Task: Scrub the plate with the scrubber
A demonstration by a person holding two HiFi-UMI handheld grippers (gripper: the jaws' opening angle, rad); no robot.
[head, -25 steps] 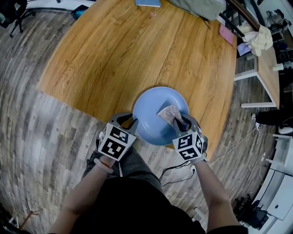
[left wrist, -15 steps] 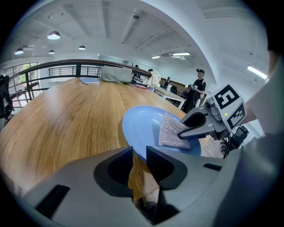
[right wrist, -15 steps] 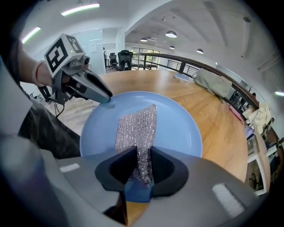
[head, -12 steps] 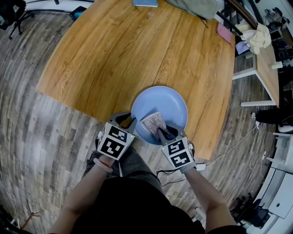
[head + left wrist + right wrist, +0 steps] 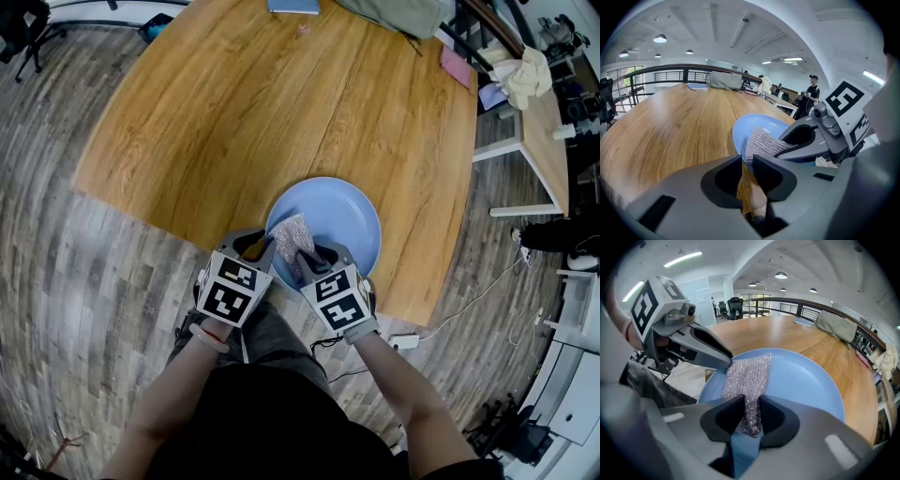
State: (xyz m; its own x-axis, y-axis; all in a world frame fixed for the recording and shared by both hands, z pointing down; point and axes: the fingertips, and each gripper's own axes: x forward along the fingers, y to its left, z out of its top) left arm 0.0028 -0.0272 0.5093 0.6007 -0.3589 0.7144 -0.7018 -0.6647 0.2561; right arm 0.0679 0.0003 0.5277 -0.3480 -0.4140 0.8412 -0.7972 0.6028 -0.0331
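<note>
A blue plate (image 5: 349, 217) lies at the near edge of the wooden table (image 5: 234, 112). My left gripper (image 5: 265, 247) is at the plate's near left rim. Its jaws have just been closing, with the rim between them, and they pinch it (image 5: 747, 161). My right gripper (image 5: 314, 259) is shut on a silvery mesh scrubber (image 5: 291, 234). The scrubber (image 5: 747, 376) lies flat on the plate's (image 5: 806, 380) left side, close beside the left gripper's fingertips (image 5: 715, 357). From the left gripper view, the scrubber (image 5: 761, 143) covers the plate's (image 5: 740, 131) near part.
A book (image 5: 292, 7), a grey bag (image 5: 394, 14) and a pink item (image 5: 457, 66) lie along the table's far edge. A white side table (image 5: 544, 141) stands to the right. Cables (image 5: 412, 339) trail on the wood-plank floor by my legs.
My right gripper has carried the scrubber leftward across the plate, from its right side to its left side next to the left gripper. The left gripper has stayed at the rim.
</note>
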